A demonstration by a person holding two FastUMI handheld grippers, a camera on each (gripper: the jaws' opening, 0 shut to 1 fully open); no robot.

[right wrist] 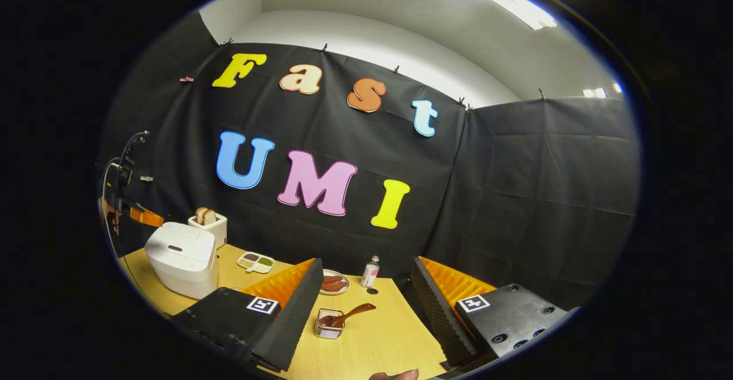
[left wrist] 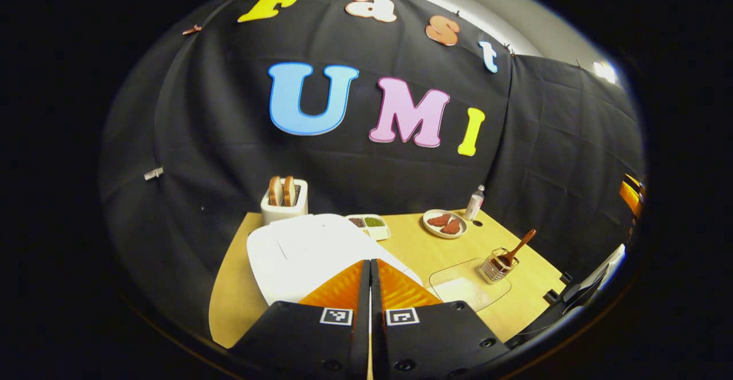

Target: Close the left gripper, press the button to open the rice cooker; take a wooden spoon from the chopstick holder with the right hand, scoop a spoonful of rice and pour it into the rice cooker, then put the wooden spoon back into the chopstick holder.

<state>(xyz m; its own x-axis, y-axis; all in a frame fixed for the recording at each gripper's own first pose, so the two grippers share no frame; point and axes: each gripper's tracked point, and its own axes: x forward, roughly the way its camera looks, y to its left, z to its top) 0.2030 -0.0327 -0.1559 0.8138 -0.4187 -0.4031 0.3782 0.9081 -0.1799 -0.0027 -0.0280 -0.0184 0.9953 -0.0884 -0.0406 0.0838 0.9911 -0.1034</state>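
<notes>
The left gripper has its fingers pressed together above the white rice cooker, whose lid is down. The right gripper is spread wide, framing the wooden spoon in its wire chopstick holder on the table.

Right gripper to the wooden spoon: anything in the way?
Nothing visible. The right gripper is open, and the wooden spoon leans in the chopstick holder straight ahead between its fingers; only bare table lies between.
</notes>
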